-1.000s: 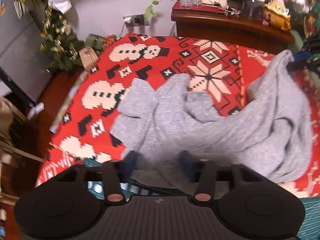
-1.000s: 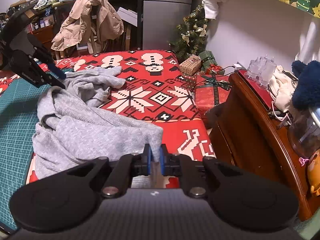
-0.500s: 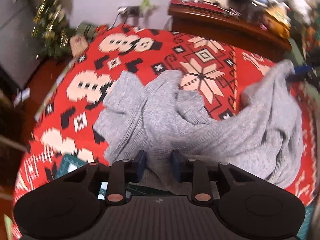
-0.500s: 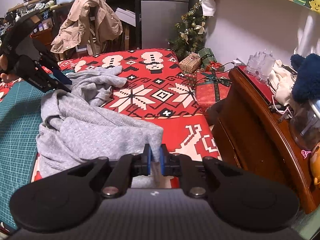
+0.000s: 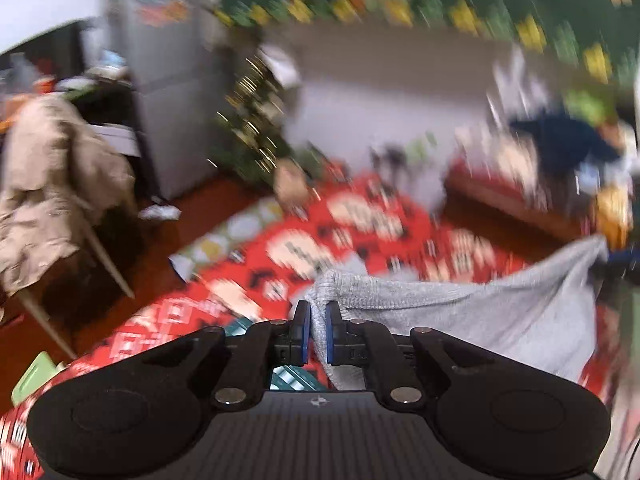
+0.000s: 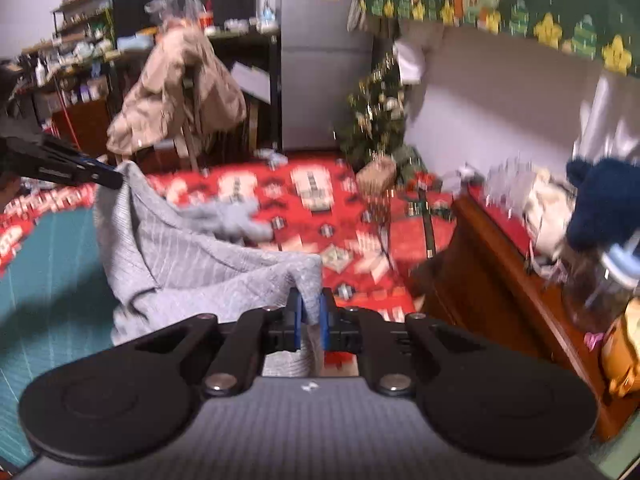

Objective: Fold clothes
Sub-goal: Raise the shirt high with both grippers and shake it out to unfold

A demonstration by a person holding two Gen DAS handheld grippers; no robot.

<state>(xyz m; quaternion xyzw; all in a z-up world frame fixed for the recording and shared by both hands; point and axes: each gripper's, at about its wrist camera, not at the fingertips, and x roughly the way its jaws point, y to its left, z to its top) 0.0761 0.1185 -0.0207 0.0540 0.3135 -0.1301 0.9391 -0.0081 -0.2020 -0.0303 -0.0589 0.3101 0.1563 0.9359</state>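
I see no real container in play. The nearest to one is the wooden cabinet (image 6: pixel 516 280) at far right, whose top is heaped with a dark blue plush (image 6: pixel 604 204), pale cloth and some clear glassware; the blur keeps me from telling more of what sits there.

The sweater (image 6: pixel 188 256) is grey, ribbed knit, soft and rumpled. It is lifted between my two claws and sags in a slack curve between them, with loose folds hanging down. In the right wrist view one part, perhaps a sleeve, trails onto the red patterned cloth (image 6: pixel 320 216) farther off, and the rest hangs over the teal mat (image 6: pixel 52 272) at near left.

My left gripper (image 5: pixel 316 330) has just been closing and is now clenched on a bunched edge of the sweater, the knit squeezed between its blue pads (image 5: pixel 305 332). In the right wrist view it shows at far left (image 6: pixel 108 178), pinching the raised corner.

My right gripper (image 6: pixel 310 316) is clamped on another edge, a fold of knit rising out between its pads (image 6: pixel 296 318). From the left wrist view it appears at the far right edge (image 5: pixel 618 258), gripping the sweater's other corner.

A small decorated tree (image 6: pixel 376 116) stands by the far wall, and a beige coat (image 6: pixel 180 92) is draped over a chair at far left.
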